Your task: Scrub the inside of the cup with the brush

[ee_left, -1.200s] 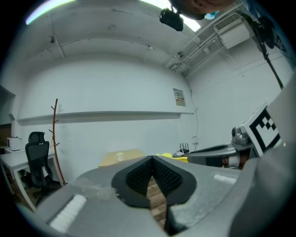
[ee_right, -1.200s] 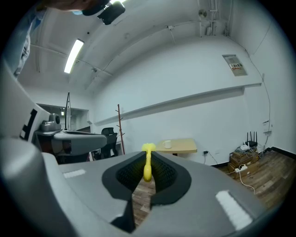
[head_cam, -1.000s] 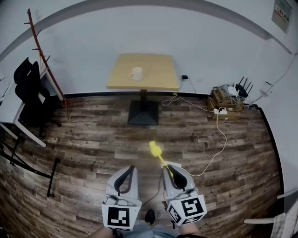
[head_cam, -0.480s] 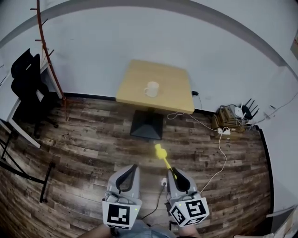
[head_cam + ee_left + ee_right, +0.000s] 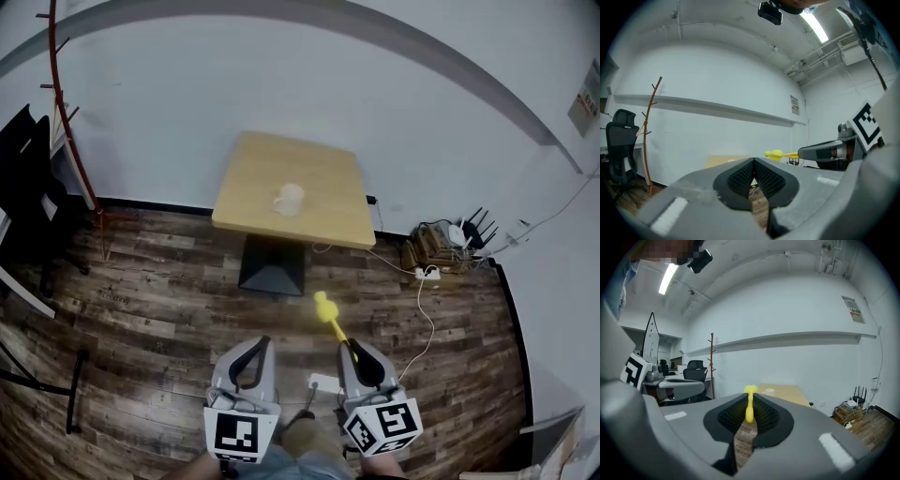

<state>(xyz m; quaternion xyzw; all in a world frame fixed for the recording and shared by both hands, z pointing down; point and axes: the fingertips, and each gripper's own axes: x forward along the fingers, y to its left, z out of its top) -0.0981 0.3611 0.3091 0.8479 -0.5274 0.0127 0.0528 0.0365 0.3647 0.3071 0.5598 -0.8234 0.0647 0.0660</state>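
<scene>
Head view and both gripper views. Compared with one second earlier, the table (image 5: 253, 178) stood lower and larger in the head view, and the white cup (image 5: 289, 199) on it had drawn nearer to the camera. The two grippers kept their places at the lower edge of that view, side by side over the wooden floor (image 5: 159, 300).

The left gripper (image 5: 261, 341) had its jaws pressed together with nothing between them. The right gripper (image 5: 354, 349) pinched the handle of the yellow brush (image 5: 326, 309), as it had before, with the brush head projecting forward beyond the jaw tips.

The cup stood upright near the middle of the tabletop, well apart from both grippers and ahead of them. In the head view it lay between the lines of the two grippers, a little left of the brush head. In the right gripper view it appeared just right of the brush head, far beyond it.
</scene>
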